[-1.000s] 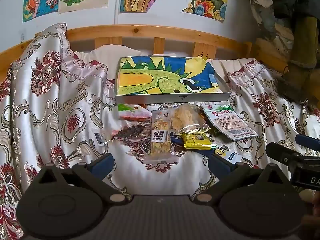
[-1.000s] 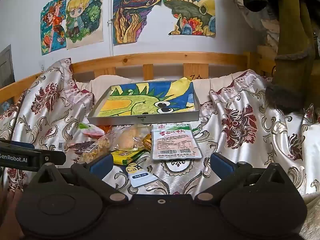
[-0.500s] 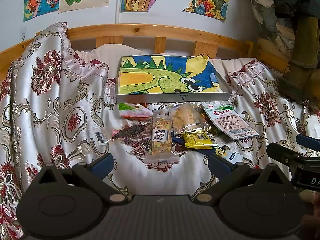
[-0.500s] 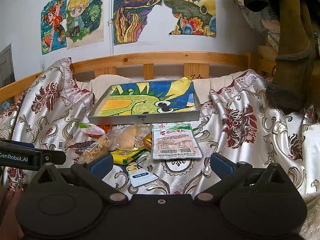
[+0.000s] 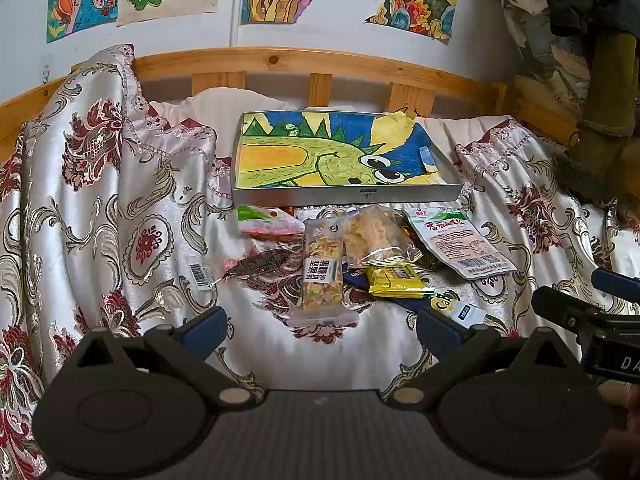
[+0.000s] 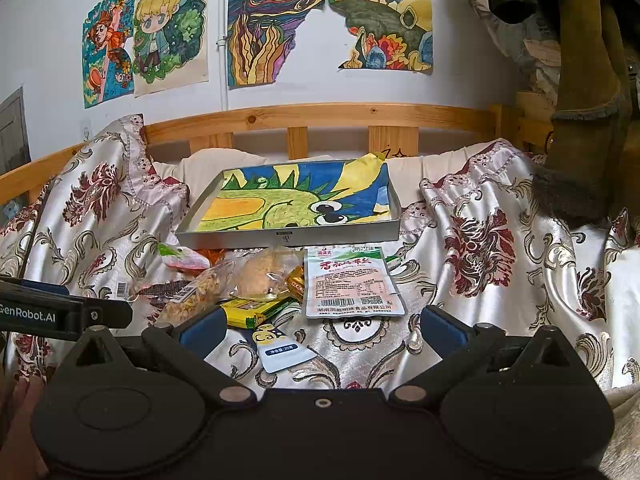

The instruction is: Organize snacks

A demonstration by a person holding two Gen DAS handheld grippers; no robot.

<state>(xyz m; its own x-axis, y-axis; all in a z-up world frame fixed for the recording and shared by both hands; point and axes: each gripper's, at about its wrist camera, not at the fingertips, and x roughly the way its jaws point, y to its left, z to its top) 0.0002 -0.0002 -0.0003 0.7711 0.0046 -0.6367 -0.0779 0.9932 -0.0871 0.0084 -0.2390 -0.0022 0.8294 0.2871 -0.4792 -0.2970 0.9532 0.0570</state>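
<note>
A shallow metal tray point(image 5: 344, 193) point(image 6: 288, 236) lined with a dragon drawing rests on the patterned bedspread. In front of it lie several snack packets: a nut bar point(image 5: 323, 270), a clear bag of puffed pieces point(image 5: 374, 236) point(image 6: 264, 270), a yellow packet point(image 5: 396, 279) point(image 6: 256, 308), a white-and-pink pouch point(image 5: 460, 242) point(image 6: 351, 284), a green-and-pink packet point(image 5: 266, 222) point(image 6: 182, 258), a dark fish-shaped packet point(image 5: 260, 262) and a small blue-white sachet point(image 5: 460, 310) point(image 6: 282, 350). My left gripper point(image 5: 320, 326) is open, just short of the nut bar. My right gripper point(image 6: 322, 324) is open above the sachet and pouch.
A wooden bed rail point(image 5: 280, 64) point(image 6: 320, 118) runs behind the tray, under a wall of drawings. Bunched bedspread folds point(image 5: 100, 184) rise at the left, and another fold point(image 6: 500, 216) rises right. Clothes and a post point(image 6: 584, 92) hang at the far right.
Both views have crept very slightly; the snacks and tray lie as before, and both grippers stay open.
</note>
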